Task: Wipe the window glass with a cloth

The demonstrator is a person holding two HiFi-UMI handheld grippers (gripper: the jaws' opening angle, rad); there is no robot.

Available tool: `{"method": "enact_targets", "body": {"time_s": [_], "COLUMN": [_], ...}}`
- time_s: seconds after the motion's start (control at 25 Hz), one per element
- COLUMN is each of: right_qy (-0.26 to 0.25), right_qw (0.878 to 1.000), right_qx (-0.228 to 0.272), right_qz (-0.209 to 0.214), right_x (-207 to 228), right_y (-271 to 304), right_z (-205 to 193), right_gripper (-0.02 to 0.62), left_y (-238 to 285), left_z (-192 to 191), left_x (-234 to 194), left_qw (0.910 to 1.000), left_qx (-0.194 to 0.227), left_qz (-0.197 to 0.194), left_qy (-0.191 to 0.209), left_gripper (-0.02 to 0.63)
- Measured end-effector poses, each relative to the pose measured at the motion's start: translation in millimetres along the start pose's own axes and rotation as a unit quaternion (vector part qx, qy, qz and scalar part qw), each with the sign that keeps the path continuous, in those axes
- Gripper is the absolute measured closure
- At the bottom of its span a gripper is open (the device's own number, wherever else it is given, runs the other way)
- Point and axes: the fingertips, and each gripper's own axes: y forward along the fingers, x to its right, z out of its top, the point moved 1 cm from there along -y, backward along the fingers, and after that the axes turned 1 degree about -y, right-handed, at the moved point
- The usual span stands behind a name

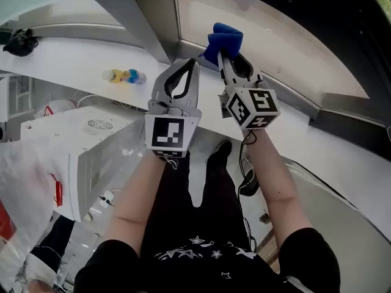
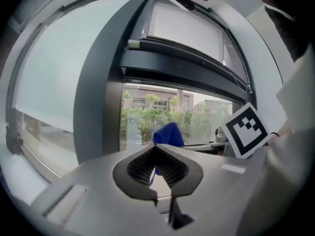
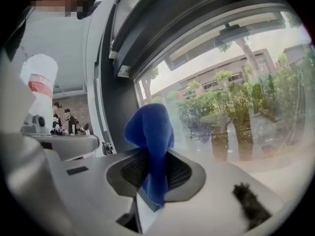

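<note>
Black star-print shirt (image 1: 201, 249) sits closest to head cam, bare forearms (image 1: 269, 170) reaching up to both claws. R gripper (image 3: 155, 168) is clamped on blue cloth (image 3: 150, 132): ribbed dark pads pinch its middle, a loose tail hangs back btwn the jaws, and a rounded bunch pokes out past the tips. Window glass (image 3: 236, 97) lies straight ahead of that bunch, v. close; touching or not, can't tell. Dark grey frame post (image 3: 115, 97) stands just left of R claw, pale sill (image 1: 91, 60) below both. L gripper (image 2: 157, 163) hovers just beside R on its left, jaws closed tip to tip w/ nothing in them.

Step in hand, my read: starting the wipe at pane's low corner by the post. To do it well, press the bunch flat on the glass, not the hard plastic tips, which would prob. skid or scratch. Grip firm; cloth looks soft and fleecy, so it should squash and drag easily. Overlapping strokes away from post, then up. Glass is smooth, clear, maybe a bit hazy low down. Claw bodies are matte grey plastic, w/ a boxy b&w marker cube (image 1: 253, 105) behind the jaws.
</note>
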Motion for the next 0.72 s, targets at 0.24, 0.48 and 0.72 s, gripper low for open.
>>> {"method": "enact_targets", "body": {"time_s": [0.24, 0.48, 0.72], "right_qy": [0.01, 0.012, 0.042], "right_qw": [1.0, 0.999, 0.995], "right_qx": [-0.022, -0.02, -0.008], "right_qz": [0.0, -0.028, -0.088], "right_x": [-26, -14, 51], "right_y": [67, 82, 21], "right_z": [-16, -22, -32], "right_gripper": [0.518, 0.518, 0.518], "left_y": [-14, -19, -5], "left_z": [-14, -28, -40], "left_x": [-48, -63, -21], "left_qw": [0.9999, 0.9996, 0.9995], "left_qx": [-0.004, -0.016, -0.03], "left_qz": [0.01, 0.021, -0.007], "left_qy": [-0.008, -0.008, 0.003], "left_gripper": [0.601, 0.6, 0.601]}}
